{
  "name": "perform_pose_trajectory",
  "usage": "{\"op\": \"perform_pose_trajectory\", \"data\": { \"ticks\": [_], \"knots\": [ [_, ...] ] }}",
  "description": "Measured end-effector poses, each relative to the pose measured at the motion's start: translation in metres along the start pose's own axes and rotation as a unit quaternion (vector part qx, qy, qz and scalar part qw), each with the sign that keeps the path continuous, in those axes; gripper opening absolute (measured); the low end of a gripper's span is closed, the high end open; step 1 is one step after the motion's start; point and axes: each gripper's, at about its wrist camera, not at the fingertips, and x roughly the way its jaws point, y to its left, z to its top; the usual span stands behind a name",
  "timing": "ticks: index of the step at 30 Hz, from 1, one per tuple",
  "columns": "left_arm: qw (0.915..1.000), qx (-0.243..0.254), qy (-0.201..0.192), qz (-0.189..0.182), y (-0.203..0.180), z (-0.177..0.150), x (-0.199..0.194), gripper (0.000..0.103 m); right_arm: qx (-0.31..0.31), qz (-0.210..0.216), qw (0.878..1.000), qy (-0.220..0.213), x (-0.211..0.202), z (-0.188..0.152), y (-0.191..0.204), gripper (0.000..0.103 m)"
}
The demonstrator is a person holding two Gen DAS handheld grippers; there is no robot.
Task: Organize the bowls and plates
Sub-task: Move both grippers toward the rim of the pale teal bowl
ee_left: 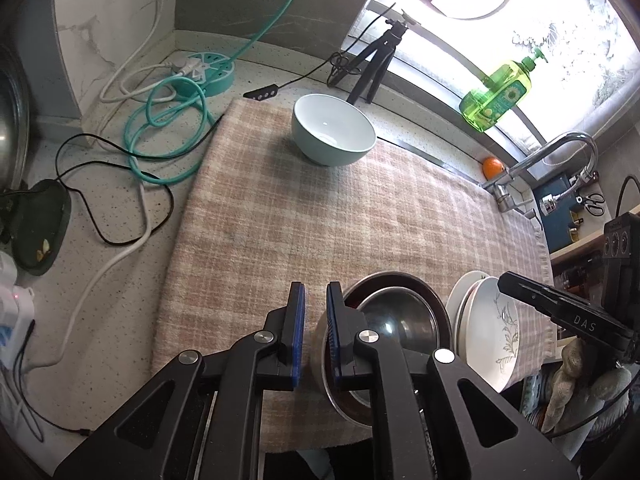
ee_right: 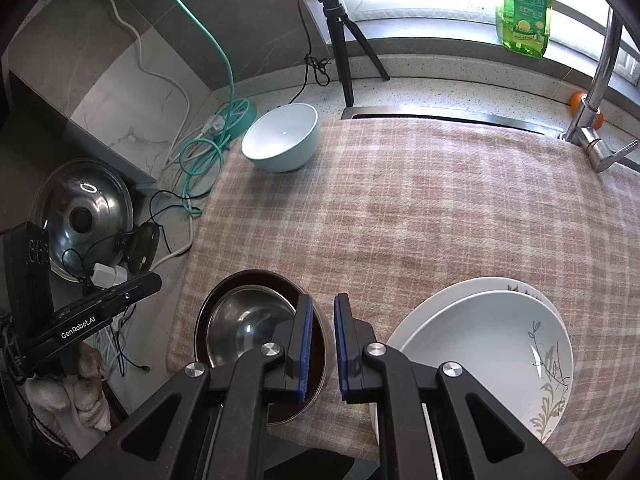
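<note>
Hovering above the near edge of the checked cloth (ee_right: 420, 208) on the worktop, the left gripper (ee_left: 315, 332) and right gripper (ee_right: 320, 344) are both riding with jaws nearly clenched and gripping nothing. Steel bowl (ee_right: 244, 320) is sitting nested in a dark bowl (ee_right: 212, 300) just left of the stacked white plates (ee_right: 480, 344), while the pale blue bowl (ee_right: 282, 138) is sitting alone at the cloth's far-left corner. Fetching it likely means opening one gripper wide and pinching its rim squarely before carrying it to the bowl nest

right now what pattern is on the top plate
White with a grey-and-tan leafy sprig on the top plate; clearest in the right wrist view.
</note>
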Motion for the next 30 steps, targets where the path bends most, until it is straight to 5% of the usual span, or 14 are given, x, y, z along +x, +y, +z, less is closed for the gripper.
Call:
{"op": "perform_pose_trajectory", "data": {
  "ticks": [8,11,30],
  "knots": [
    [0.9999,0.002,-0.015,0.004,0.009,0.016,-0.005,0.011,-0.009,0.019,0.999,-0.027,-0.012,0.01,0.003,0.011],
    [0.9998,0.002,-0.02,0.007,0.013,0.023,-0.006,0.024,-0.019,0.024,0.999,-0.023,-0.013,0.017,0.009,0.011],
    [1.0,0.002,-0.004,-0.008,0.029,0.088,0.008,0.024,0.009,0.06,0.998,-0.023,-0.014,0.099,0.011,0.019]
  ]
}}
